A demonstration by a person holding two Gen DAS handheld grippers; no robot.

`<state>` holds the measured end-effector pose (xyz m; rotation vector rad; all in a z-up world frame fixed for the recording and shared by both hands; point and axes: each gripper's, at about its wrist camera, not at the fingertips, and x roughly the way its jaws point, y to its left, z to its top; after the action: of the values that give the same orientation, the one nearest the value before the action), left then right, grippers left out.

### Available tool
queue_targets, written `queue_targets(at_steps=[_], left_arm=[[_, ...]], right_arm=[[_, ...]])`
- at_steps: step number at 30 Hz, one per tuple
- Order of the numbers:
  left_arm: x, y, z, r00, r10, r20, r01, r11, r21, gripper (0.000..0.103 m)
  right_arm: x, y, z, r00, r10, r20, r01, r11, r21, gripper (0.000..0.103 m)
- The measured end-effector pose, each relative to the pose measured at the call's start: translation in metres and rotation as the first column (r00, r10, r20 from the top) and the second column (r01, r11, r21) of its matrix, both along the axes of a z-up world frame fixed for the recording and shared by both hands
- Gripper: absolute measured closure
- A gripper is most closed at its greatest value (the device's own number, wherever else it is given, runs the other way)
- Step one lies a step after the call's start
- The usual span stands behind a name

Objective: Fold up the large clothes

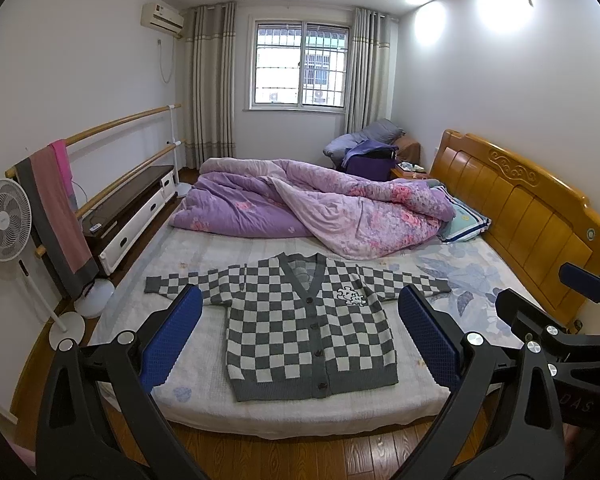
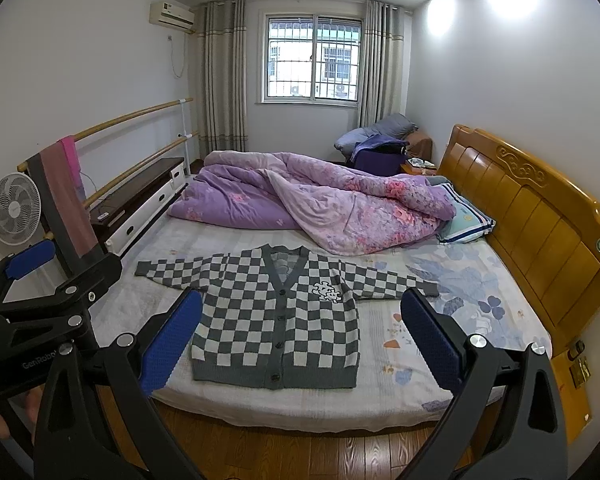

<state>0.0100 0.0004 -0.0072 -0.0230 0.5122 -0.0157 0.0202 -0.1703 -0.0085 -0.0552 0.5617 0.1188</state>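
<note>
A grey and white checkered cardigan [image 1: 300, 320] lies flat and buttoned on the bed [image 1: 204, 396], sleeves spread to both sides, hem toward me. It also shows in the right wrist view [image 2: 280, 320]. My left gripper [image 1: 300, 308] is open and empty, held back from the bed's near edge. My right gripper [image 2: 302, 312] is open and empty too, beside the left one. The right gripper also shows at the right edge of the left wrist view [image 1: 548, 300], and the left gripper at the left edge of the right wrist view [image 2: 68, 264].
A rumpled purple quilt [image 1: 300, 208] and a pillow [image 1: 464, 220] fill the bed's far half. A wooden headboard [image 1: 532, 208] runs along the right. On the left stand a fan [image 1: 4, 220], a barre rail with towels [image 1: 56, 208] and a low cabinet [image 1: 132, 208]. Wooden floor [image 1: 284, 456] lies below.
</note>
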Motion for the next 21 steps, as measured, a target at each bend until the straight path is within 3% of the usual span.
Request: queue_targets(at_steps=[12,21], left_arm=[[0.011,0.014,-0.010,1.000,-0.010,-0.027,0.010,1.000,0.002,0.005],[0.038,0.019,-0.024,0.998,-0.011,-0.068,0.011,1.000,-0.010,0.005]], right_arm=[[0.007,0.016,-0.004,1.000,-0.018,-0.024,0.018,1.000,0.002,0.007],[0.034,0.022,-0.017,0.998,-0.023,-0.057,0.023,1.000,-0.008,0.007]])
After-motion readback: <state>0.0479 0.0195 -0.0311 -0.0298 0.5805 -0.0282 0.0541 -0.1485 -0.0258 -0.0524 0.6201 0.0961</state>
